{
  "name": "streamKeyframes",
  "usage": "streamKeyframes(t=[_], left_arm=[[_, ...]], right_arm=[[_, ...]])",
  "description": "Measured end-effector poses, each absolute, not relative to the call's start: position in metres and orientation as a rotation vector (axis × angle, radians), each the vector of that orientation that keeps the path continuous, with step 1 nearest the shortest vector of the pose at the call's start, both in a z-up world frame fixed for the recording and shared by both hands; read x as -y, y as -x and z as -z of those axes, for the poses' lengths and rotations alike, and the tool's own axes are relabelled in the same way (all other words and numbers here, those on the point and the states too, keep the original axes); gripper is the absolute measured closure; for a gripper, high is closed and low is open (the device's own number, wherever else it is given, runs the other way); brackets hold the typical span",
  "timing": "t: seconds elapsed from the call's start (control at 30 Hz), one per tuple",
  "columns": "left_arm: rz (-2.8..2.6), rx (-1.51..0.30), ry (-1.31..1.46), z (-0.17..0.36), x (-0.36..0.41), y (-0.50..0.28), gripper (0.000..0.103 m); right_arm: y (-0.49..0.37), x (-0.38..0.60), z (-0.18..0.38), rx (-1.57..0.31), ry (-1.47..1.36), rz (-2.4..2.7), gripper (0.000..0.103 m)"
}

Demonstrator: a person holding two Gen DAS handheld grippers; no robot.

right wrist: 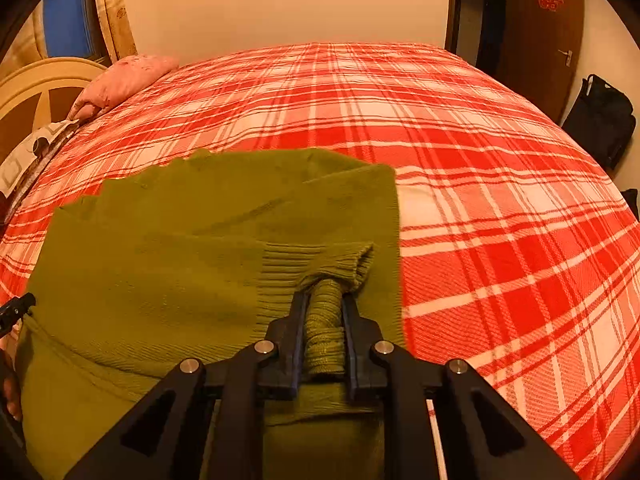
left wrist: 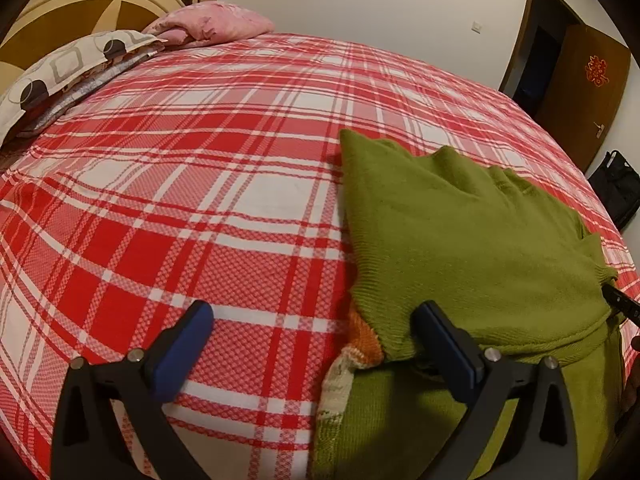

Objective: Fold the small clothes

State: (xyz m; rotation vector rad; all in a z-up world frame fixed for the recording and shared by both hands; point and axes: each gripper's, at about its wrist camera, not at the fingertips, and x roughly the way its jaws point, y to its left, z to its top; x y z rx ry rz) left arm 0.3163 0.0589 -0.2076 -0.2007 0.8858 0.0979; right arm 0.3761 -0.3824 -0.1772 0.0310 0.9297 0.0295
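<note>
A small olive-green knit sweater [left wrist: 472, 236] lies partly folded on the red and white plaid bed; an orange and cream striped edge [left wrist: 360, 344] shows under its near left corner. My left gripper [left wrist: 312, 320] is open and empty, its right finger [left wrist: 440, 336] resting against the sweater's near edge. In the right wrist view the sweater [right wrist: 180, 264] fills the lower left. My right gripper [right wrist: 325, 304] is shut on the sweater's ribbed cuff [right wrist: 326, 320], which is bunched between the fingers.
The plaid bed cover [left wrist: 192, 200] spreads wide to the left and far side. Pillows [left wrist: 60, 72] and a pink cushion [left wrist: 216, 24] lie by the headboard. A brown door [left wrist: 576, 92] and a black bag [left wrist: 616, 188] stand at the right.
</note>
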Motion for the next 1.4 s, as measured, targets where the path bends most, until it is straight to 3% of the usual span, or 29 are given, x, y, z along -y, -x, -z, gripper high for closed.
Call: streamKeyframes(t=[0.27,0.33,0.6,0.8,0.87,1.17,1.4], left_arm=[[-0.088,-0.886,0.2,0.207,-0.06,-0.313,0.0],[-0.087,-0.885,0.202,0.207,-0.06,-0.312,0.0],[-0.082,-0.88,0.216,0.208,-0.061,-0.313,0.0],[-0.085,-0.883,0.211,0.208,-0.061,-0.312,0.0],[-0.086,-0.883,0.209,0.208,-0.061,-0.312,0.0],[-0.128,-0.788,0.184,0.178,-0.085,-0.306,0.0],[-0.067,-0.923,0.055,0.198,-0.059,-0.349,0.0]], right_arm=[[-0.375,0.394,0.175,-0.962,-0.006,-0.043,0.086],[-0.376,0.402,0.171,-0.937,-0.008,-0.011,0.082],[-0.415,0.411,0.144,-0.871,-0.102,-0.038,0.082],[-0.474,0.396,0.189,-1.066,-0.138,-0.072,0.081],[-0.482,0.404,0.188,-1.053,-0.202,-0.077,0.081],[-0.407,0.38,0.161,-0.971,-0.024,-0.13,0.08],[-0.377,0.397,0.172,-1.004,-0.091,-0.109,0.08]])
